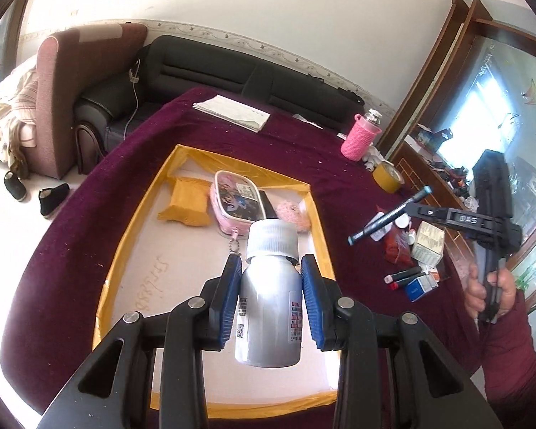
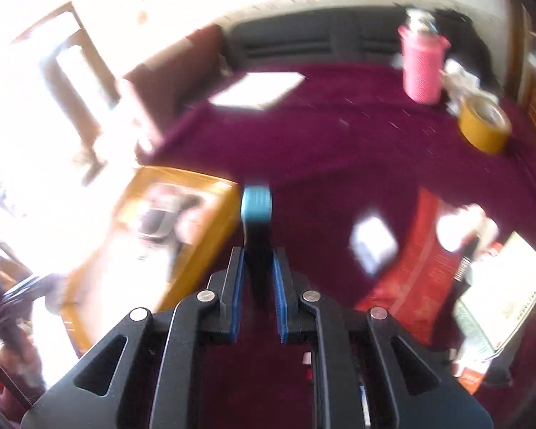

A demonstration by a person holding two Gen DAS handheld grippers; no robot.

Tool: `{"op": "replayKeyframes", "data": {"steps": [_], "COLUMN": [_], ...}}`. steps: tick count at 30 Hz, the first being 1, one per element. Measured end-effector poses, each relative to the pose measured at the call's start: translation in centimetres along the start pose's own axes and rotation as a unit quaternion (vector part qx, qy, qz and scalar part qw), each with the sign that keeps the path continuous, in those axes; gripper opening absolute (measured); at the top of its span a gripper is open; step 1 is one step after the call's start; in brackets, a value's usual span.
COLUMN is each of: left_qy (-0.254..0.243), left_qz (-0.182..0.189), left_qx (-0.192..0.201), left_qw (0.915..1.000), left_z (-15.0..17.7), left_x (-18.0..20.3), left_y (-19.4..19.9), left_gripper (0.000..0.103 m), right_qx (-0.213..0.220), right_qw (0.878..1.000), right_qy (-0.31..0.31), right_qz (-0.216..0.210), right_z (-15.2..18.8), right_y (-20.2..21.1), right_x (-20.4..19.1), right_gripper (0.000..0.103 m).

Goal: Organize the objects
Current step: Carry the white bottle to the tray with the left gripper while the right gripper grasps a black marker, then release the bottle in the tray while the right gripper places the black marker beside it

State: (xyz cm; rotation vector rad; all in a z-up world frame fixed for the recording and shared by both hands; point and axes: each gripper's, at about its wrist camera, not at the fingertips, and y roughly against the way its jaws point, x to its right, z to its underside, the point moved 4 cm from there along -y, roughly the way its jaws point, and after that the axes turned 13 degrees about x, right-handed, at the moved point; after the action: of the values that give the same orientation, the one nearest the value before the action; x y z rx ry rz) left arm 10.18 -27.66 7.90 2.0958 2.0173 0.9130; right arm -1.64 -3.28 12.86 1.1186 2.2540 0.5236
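Observation:
My left gripper is shut on a silver bottle with a white cap, held above the yellow-edged tray. The tray holds a yellow packet, a pink pencil case and a pink fluffy ball. My right gripper is shut on a dark marker with teal ends, above the maroon cloth to the right of the tray. In the left wrist view the right gripper holds the marker above a pile of small items.
A maroon cloth covers the table. On it are a pink bottle, a yellow tape roll, white papers, and boxes, markers and red packets at right. A dark sofa stands behind.

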Motion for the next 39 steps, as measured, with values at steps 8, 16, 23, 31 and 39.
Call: {"op": "replayKeyframes", "data": {"steps": [8, 16, 23, 31, 39], "left_qy": [-0.014, 0.000, 0.005, 0.064, 0.100], "left_qz": [-0.074, -0.114, -0.137, -0.078, -0.058], "left_qx": [-0.041, -0.121, -0.125, -0.076, -0.047], "left_qw": [0.9963, 0.9861, 0.9828, 0.9920, 0.9922], "left_z": [-0.3, 0.7, -0.5, -1.7, 0.5], "left_x": [-4.0, -7.1, -8.4, -8.8, -9.7], "left_y": [-4.2, -9.8, -12.5, -7.1, -5.7], "left_gripper": [0.029, 0.029, 0.029, 0.047, 0.052], "right_qx": [0.028, -0.043, -0.097, -0.135, -0.216], "right_qw": [0.996, 0.990, 0.991, 0.984, 0.966], "right_qy": [0.039, 0.052, 0.051, 0.108, 0.140], "right_qz": [-0.076, -0.125, -0.077, -0.050, -0.040], "right_z": [-0.7, 2.4, 5.0, 4.8, 9.9], "right_y": [0.8, -4.5, -11.5, -10.0, -13.0], "right_x": [-9.0, -14.7, -13.6, -12.3, -15.3], "right_gripper": [0.013, 0.013, 0.013, 0.047, 0.030]}}
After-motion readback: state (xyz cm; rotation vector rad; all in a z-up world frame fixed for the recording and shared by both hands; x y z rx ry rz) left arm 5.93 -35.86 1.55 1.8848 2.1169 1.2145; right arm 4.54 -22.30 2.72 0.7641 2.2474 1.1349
